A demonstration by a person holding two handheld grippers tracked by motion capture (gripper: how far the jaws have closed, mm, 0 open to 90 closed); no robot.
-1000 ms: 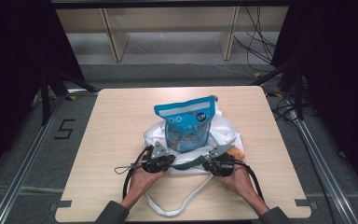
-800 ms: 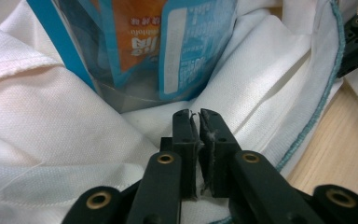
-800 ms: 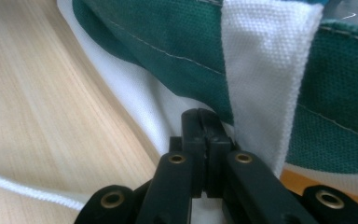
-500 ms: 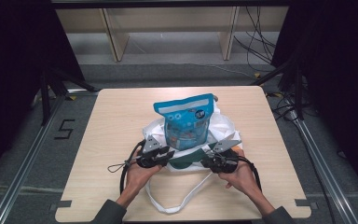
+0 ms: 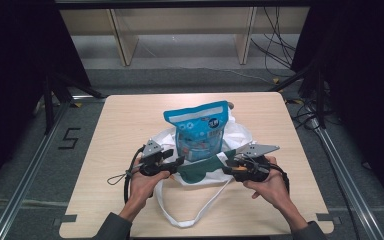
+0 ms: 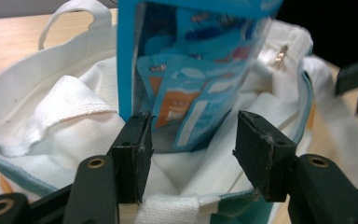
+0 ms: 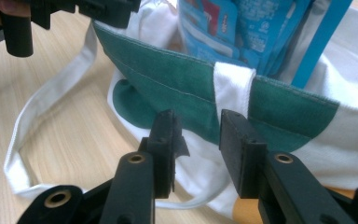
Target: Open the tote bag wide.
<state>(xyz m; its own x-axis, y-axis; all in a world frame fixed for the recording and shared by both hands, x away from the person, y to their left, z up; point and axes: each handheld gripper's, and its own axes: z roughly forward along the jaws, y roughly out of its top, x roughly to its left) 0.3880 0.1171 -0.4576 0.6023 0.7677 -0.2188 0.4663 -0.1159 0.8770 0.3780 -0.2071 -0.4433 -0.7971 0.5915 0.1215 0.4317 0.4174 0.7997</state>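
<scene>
A: Two tools are seen at the near rim of the white tote bag (image 5: 200, 172), where the blue pouch (image 5: 196, 131) stands upright inside, mid-table (image 5: 130, 115).

B: The left tool (image 6: 192, 140) is spread wide, holding nothing; the right tool (image 7: 196, 142) is narrower, also empty.

A: Probably the green hem (image 7: 177, 88) is best gripped either side of the handle strap (image 7: 233, 84), then drawn apart evenly so the pouch is not tipped.

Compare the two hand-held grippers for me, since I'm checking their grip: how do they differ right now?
The left hand-held gripper has its jaws spread wide, over the tote bag's white rim; the right hand-held gripper has a narrower gap, facing the bag's green band. The left looks into the bag at the blue snack pouch; the right looks from outside. Both are open.
</scene>
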